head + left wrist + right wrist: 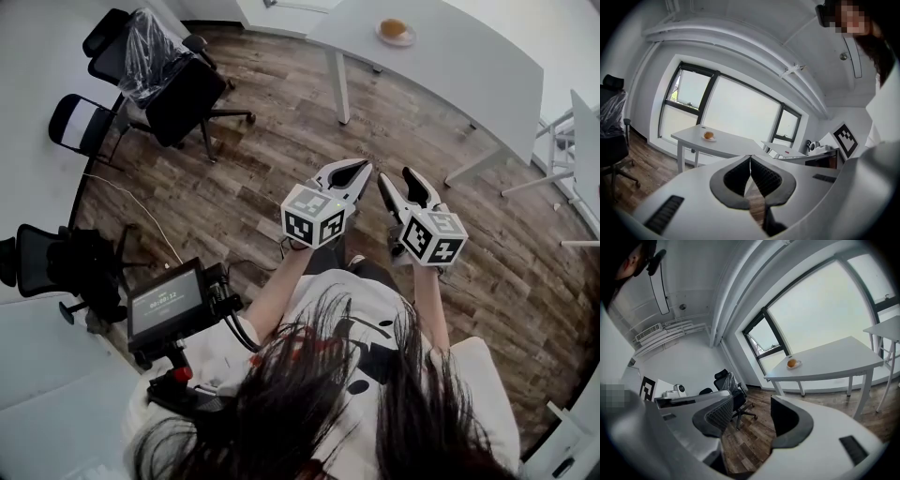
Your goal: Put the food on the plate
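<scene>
The person stands on the wood floor (253,178), well apart from the white table (450,66), and holds both tools up in front of the chest. The left gripper (362,169) has its jaws pressed together at the tips, with nothing in them. The right gripper (395,180) has its jaws a little apart, and only the floor shows through the gap, so it holds nothing either. Both tools point toward the table, most likely because that is where the job is. On the table sits a small plate (409,39), near the far edge, and a round orange bit of food (394,28) lies on it already. No other food shows anywhere, so the job looks done, or not begun with new food. The tools are probably held high and close together to keep them safe while the person is away from the table. Black chairs (178,84) stand off to the side of the table, out of the way.
</scene>
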{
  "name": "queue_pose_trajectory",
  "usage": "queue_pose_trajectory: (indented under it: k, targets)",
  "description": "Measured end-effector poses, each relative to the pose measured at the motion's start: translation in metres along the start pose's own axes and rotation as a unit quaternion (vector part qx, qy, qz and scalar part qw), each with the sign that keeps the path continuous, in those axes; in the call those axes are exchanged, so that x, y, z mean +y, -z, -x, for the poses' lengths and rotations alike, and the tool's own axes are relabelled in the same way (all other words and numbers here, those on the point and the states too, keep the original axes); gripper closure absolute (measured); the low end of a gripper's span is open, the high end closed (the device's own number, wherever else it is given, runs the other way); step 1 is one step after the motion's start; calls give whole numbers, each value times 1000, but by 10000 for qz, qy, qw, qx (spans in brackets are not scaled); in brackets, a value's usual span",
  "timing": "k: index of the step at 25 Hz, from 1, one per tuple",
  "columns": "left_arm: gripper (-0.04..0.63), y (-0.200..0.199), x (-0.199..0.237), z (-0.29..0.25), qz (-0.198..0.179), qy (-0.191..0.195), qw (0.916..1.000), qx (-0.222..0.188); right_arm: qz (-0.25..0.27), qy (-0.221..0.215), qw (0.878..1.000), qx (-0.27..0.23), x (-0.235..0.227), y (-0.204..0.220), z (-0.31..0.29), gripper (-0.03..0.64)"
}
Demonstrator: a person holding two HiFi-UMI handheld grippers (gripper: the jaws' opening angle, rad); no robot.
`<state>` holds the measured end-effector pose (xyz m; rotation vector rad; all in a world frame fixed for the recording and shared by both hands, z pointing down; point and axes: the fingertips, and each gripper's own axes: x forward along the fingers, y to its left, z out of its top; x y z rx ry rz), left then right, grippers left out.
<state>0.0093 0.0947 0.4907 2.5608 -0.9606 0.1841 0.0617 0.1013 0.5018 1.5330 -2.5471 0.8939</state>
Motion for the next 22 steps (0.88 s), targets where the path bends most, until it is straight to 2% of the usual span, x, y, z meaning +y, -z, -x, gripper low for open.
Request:
queue_pose_trajectory:
  k: [5,14,22]
  targets:
    - [589,-6,5,-3,-16,-37,10000,-40,60,-58,10000,22,0,-7,-8,356]
    - [589,1,-29,12,-112,5,9999,-92,118,-40,9999,-42,6,3,28,356]
    - [589,1,-36,4,-191,68,9998,-75,129,-24,9999,-57,-1,3,33,356]
